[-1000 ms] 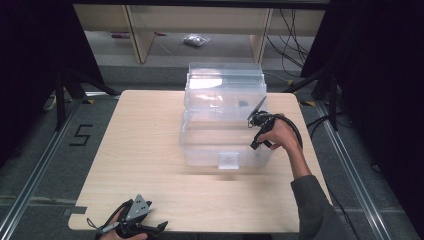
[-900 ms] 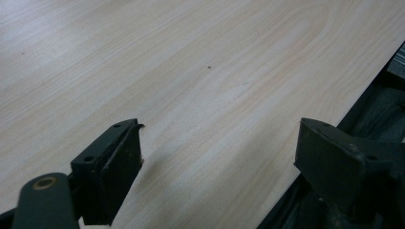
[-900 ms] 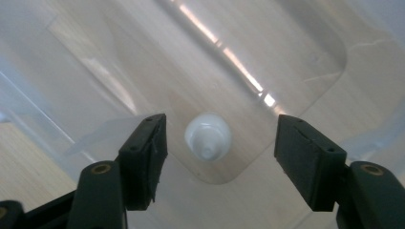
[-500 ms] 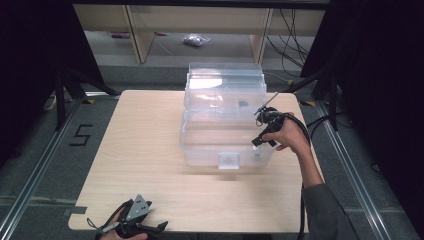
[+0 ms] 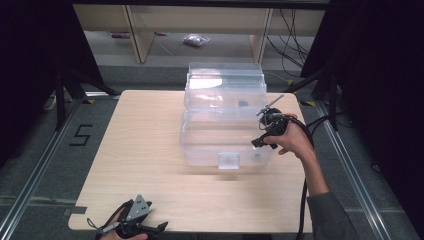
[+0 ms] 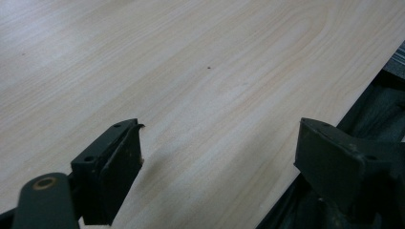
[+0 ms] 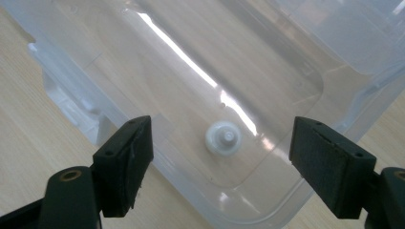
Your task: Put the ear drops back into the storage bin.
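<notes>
Two grippers are in my hands at a pale wood-grain table [image 5: 145, 150] whose top runs across the middle of the high view. My right gripper [image 5: 261, 135] hangs right of centre in that view, over the near right corner of a clear plastic bin [image 5: 200, 145]; its jaws have just been opening and now stand wide, with nothing between the pads. Its own view looks down between those two black jaws into the bin [image 7: 157, 71], where a small white round piece [image 7: 223, 138] lies on the bin floor near the lower centre of the frame, apart from both pads. A streak of glare crosses the clear floor from upper left to centre, and the wood grain reads through the plastic.

The bin's lid [image 5: 225, 82] stands raised behind it, toward the top of the high view; a small dark item [image 5: 243, 104] shows through the plastic there, too small to tell what it is.

My left gripper [image 5: 155, 228] rests at the lower left of the high view, at the table's near edge, jaws set wide and empty. Its own view shows bare tabletop [image 6: 191, 81] running to the upper left, with the table edge and dark floor at the lower right.

Around the table lies grey floor [image 5: 45, 135] with a taped mark shaped like a 5 [image 5: 80, 135] at the left. Light wooden shelving [image 5: 135, 30] stands along the top, cables [image 5: 292, 30] hang at upper right, and a small wrapped bundle [image 5: 195, 40] lies on the floor beneath.
</notes>
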The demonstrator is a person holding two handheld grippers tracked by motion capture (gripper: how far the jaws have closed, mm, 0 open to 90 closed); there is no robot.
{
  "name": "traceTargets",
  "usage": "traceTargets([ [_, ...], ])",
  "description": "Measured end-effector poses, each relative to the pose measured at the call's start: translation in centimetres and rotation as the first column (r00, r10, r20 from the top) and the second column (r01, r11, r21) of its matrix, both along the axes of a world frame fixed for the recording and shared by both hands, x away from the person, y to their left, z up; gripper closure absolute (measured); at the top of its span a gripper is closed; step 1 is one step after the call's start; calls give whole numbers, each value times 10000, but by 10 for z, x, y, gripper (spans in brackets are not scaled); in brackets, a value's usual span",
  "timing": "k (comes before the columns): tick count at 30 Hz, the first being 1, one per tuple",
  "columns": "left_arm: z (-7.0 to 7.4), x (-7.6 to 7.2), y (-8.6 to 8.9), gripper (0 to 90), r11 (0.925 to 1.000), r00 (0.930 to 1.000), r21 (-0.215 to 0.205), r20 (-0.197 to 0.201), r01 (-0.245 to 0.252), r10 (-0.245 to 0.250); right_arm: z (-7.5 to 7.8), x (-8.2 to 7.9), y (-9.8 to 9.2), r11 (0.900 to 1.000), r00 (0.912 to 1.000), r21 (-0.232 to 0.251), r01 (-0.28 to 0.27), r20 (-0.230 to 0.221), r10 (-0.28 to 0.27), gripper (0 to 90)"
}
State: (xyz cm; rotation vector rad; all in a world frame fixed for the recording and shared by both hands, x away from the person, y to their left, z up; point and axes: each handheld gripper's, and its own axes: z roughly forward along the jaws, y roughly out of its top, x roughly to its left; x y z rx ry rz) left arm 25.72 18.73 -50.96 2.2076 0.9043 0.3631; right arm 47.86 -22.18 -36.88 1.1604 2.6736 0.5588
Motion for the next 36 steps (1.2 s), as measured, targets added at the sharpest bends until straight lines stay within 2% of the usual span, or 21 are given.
traceTargets([
  [1, 0, 0, 0, 156, 10000, 10000, -19, 2, -17, 17, 0, -2, 0, 9999, 10000, 91, 78, 53, -79, 241],
  [2, 0, 0, 0, 156, 10000, 10000, -29, 2, -15, 15, 0, -1, -1, 9997, 9993, 186, -143, 334, 137, 240],
  [5, 0, 0, 0, 156, 10000, 10000, 29, -8, 45, -45, 1, -7, 1, 9994, 9997, 351, 17, 238, -26, 238],
  [7, 0, 0, 0, 156, 10000, 10000, -5, -9, 5, -5, 1, -8, 0, 9992, 9983, 359, -198, 563, 177, 235],
  [8, 0, 0, 0, 156, 10000, 10000, -35, -5, -16, 16, 2, -11, 1, 9991, 9994, 419, 22, 351, -37, 232],
  [10, 0, 0, 0, 156, 10000, 10000, 1, -33, 43, -43, 2, -14, 2, 9994, 9994, 325, 70, 340, -81, 229],
  [12, 0, 0, 0, 156, 10000, 10000, -6, -16, 8, -8, 4, -16, 2, 9996, 9984, 284, -88, 561, 72, 222],
  [13, 0, 0, 0, 156, 10000, 10000, -19, -4, -10, 10, 5, -17, 2, 9996, 9984, 277, 31, 556, -47, 222],
  [18, 0, 0, 0, 156, 10000, 10000, 2, -16, 10, -10, 7, -23, 3, 9988, 9965, 483, -97, 837, 57, 211],
  [20, 0, 0, 0, 156, 10000, 10000, -15, -5, -13, 13, 6, -26, 4, 9982, 9973, 602, -45, 738, 0, 206],
  [21, -1, 0, -1, 156, 9999, 9999, -76, -77, -66, 65, 5, -26, 4, 9983, 9949, 519, -280, 984, 228, 206],
  [22, 0, 0, 0, 156, 10000, 10000, 12, -14, 39, -39, 5, -29, 5, 9982, 9969, 576, -161, 773, 117, 205],
  [23, 0, 0, 0, 156, 10000, 10000, 8, -24, 26, -26, 4, -29, 5, 9989, 9954, 430, -211, 939, 170, 203],
  [24, 0, 0, 0, 156, 10000, 10000, -3, -14, 2, -2, 4, -31, 5, 9990, 9965, 428, -150, 826, 114, 200],
  [28, 0, 0, 0, 156, 10000, 10000, 5, -2, 1, -1, 3, -35, 4, 9983, 9944, 571, -143, 1056, 82, 200],
  [30, 0, 0, 0, 156, 10000, 10000, -10, -16, -15, 15, 4, -38, 4, 9982, 9939, 576, -186, 1095, 122, 201],
  [31, 0, 0, 0, 156, 10000, 10000, -24, -6, -23, 23, 5, -40, 4, 9979, 9955, 647, 21, 949, -82, 201],
  [34, 0, -1, -1, 156, 9999, 9999, -81, -69, -94, 93, 5, -43, 1, 9973, 9915, 659, -333, 1275, 247, 200],
  [36, 0, -1, 0, 156, 10000, 10000, -44, -6, -33, 33, 6, -47, 1, 9965, 9932, 803, -217, 1162, 123, 201],
])
